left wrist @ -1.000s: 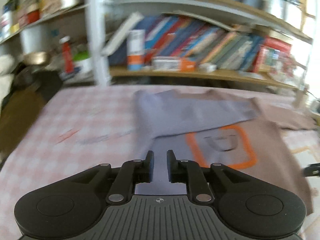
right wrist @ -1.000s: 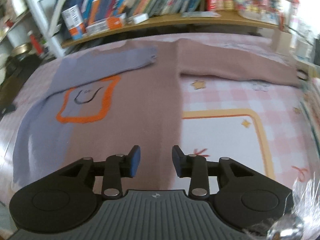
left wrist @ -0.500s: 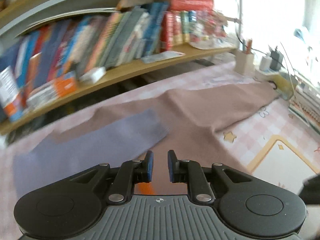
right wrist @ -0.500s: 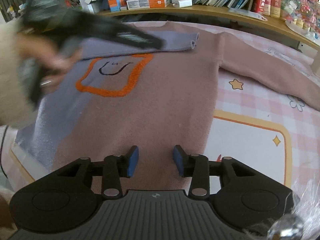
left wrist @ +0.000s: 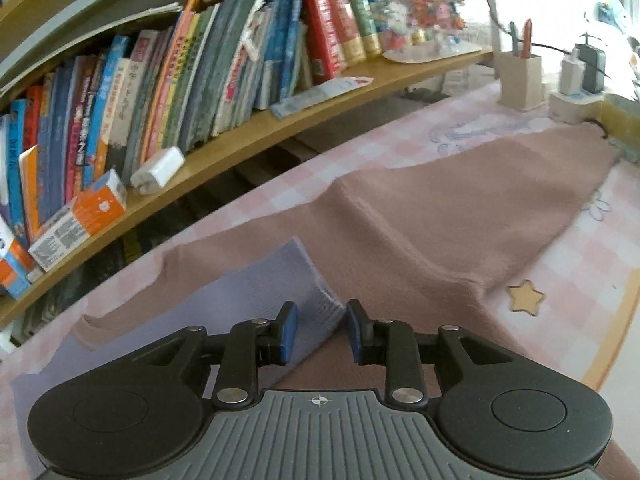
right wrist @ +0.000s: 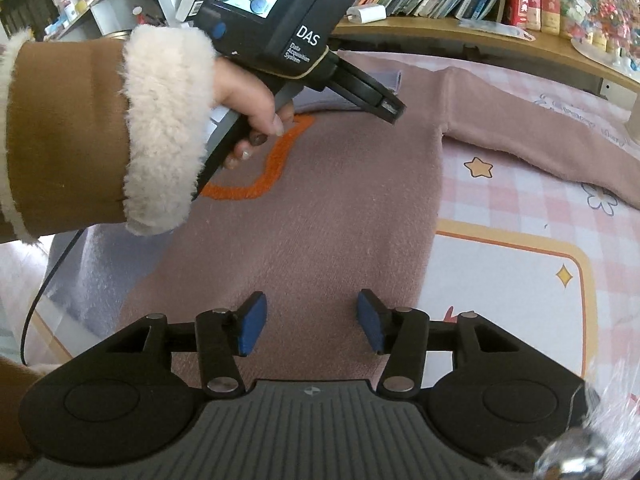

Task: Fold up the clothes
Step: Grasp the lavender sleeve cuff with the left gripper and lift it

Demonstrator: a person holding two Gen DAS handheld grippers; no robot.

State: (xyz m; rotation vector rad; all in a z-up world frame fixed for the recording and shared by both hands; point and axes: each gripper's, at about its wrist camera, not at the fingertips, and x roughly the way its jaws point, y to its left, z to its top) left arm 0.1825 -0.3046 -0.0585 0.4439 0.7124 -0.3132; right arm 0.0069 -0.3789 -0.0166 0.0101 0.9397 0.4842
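Sweater (right wrist: pixel 340 200): lay flat, lilac sleeve (left wrist: pixel 224 308) folded across its chest.
Left gripper (left wrist: pixel 318 330): jaws apart astride the cuff (left wrist: pixel 316 292), gripping nothing.
Right gripper (right wrist: pixel 312 320): opening, empty, above the hem.
Tip: the pink sleeve (left wrist: pixel 460 208) likely needed a firm cuff pinch.

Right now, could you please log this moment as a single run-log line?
task: fold sweater | left tool: open, over lilac sleeve cuff | right tool: opening, empty, over sweater body | pink sleeve: spread out on table

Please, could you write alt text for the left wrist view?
The left gripper, jaws apart, points at the cuff of a lilac sleeve folded across a dusty-pink sweater on a pink checked tablecloth. The sweater's pink sleeve stretches away to the right, and a shelf of books runs behind.
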